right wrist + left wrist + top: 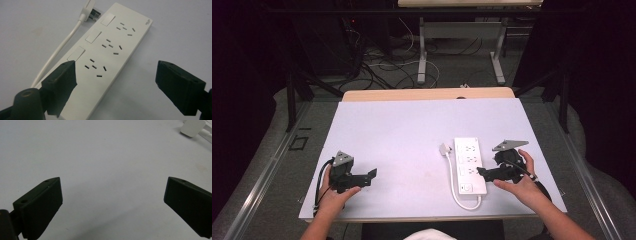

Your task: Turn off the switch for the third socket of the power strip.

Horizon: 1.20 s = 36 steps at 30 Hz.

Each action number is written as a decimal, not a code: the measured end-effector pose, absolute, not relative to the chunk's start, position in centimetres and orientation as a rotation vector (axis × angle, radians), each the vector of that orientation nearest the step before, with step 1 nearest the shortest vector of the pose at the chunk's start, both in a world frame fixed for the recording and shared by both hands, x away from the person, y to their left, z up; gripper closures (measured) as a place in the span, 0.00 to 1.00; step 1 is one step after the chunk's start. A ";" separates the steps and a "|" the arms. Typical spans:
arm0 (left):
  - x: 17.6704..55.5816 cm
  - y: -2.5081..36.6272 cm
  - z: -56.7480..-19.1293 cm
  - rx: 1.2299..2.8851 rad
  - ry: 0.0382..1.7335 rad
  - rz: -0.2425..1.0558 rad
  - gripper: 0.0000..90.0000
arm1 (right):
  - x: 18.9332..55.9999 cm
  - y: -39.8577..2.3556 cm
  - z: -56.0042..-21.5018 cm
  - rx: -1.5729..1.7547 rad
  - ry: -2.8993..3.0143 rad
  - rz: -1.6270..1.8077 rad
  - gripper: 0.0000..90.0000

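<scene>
Looks like you're lining up on the power strip (110,55): right gripper (115,85) fingers apart over its near end, left gripper (112,202) fingers apart (idle over bare tabletop (402,135)). Next, I'd guess, lower and close.

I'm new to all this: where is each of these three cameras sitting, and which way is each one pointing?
High view: above the person's side, looking forward and down on the table; forearms, left gripper and right gripper show.
Left gripper view: rides the left gripper, facing bare tabletop; its open jaws show.
Right gripper view: rides the right gripper, facing the power strip; its open jaws show.
Shared: all three show the strip's plug.
</scene>
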<state>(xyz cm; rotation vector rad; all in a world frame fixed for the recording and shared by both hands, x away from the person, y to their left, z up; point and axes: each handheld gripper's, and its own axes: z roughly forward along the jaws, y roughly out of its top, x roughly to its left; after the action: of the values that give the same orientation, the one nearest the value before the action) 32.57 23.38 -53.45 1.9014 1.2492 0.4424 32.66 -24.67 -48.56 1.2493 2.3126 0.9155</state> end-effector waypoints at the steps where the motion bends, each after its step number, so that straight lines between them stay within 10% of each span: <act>1: 32.6 23.4 -53.4 1.904 1.250 0.443 0.02 | 32.7 -24.6 -48.5 1.242 2.314 0.910 0.20; 36: 32.6 23.3 -53.6 1.904 1.252 0.448 0.02 | 35.4 -23.3 -46.8 1.216 2.396 0.838 0.43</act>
<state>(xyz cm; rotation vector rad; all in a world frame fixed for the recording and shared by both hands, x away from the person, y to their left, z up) 32.60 23.29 -53.56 1.9045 1.2525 0.4477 35.36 -23.26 -46.76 1.2165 2.3958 0.8380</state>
